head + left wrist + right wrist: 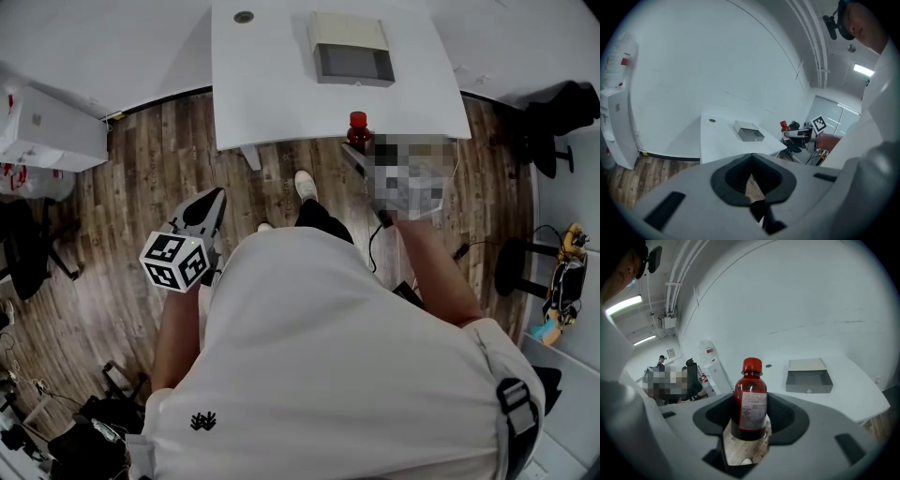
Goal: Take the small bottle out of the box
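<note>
Here, table point(281, 94): white, filling the upper centre of the head view, with wood floor below it.
Box point(352, 49): grey, on the table at top centre; its open side faces the person and nothing shows inside it. In the right gripper view it sits right of centre.
Left gripper point(214, 202): centre-left of the head view, over the floor. In its own view the fingers point(731, 180) are drawn together at the tips, clenched on nothing.
Right gripper point(750, 427): fingers point(787, 416) set fairly wide, grasping the small bottle on both sides.
Small bottle point(751, 399): dark red with a red cap and a pale label, upright between the pads. It is out of the box and well apart from it, at the table's near edge in the head view.
</note>
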{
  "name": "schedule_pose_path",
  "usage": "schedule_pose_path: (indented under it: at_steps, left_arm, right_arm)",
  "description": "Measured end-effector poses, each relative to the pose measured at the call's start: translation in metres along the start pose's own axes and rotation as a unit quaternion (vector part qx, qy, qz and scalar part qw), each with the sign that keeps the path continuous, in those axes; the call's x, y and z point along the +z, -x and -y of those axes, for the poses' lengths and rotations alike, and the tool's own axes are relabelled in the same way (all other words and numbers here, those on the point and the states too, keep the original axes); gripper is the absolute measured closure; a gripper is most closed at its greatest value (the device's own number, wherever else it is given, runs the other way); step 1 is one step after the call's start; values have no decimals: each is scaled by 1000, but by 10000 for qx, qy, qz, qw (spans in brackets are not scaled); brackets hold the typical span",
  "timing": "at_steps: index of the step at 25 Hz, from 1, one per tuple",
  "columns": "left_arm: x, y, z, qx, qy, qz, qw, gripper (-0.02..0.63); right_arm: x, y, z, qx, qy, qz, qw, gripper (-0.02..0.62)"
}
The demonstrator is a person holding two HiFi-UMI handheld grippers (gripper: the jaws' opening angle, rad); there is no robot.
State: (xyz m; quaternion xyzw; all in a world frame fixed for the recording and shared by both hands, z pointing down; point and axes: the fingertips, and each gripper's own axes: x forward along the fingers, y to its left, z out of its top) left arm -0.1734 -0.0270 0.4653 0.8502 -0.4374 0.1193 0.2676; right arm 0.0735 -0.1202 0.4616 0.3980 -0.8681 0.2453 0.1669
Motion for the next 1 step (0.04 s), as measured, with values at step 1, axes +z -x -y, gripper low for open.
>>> schedule_pose_path:
  at_steps: [1]
  left_arm:
    - [1, -2, 0, -5, 4, -1, 10000, 600]
  right_arm:
    - [1, -1, 3, -10, -11, -3, 10000, 371]
